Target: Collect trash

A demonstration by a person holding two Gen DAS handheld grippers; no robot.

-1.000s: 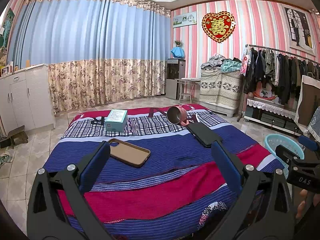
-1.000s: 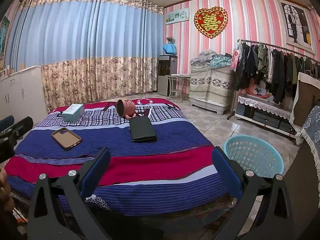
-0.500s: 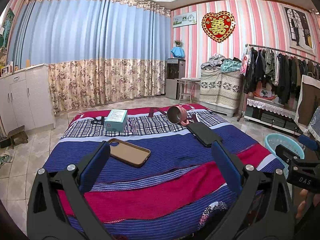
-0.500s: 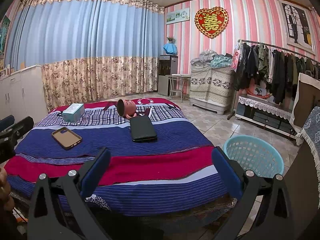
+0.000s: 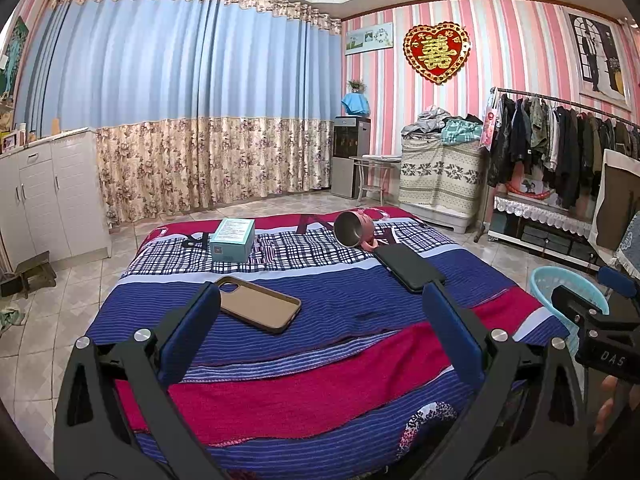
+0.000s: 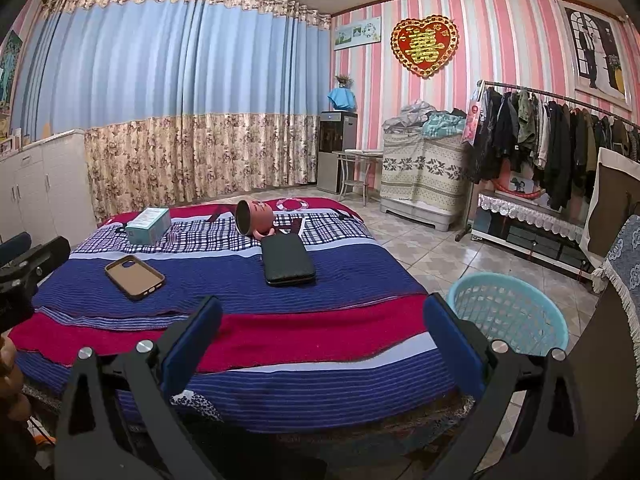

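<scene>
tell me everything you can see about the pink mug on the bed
The pink mug lies tipped on its side on the checked part of the bedspread, at the far end of the bed. Its open mouth faces the cameras, toward the left, and shows a dark, metallic-looking inside with nothing visible in it. The outside is pink with a faint pattern too small to read. Its handle points down and forward, at the near edge of a black case; whether they touch is unclear. No gripper is near it.
</scene>
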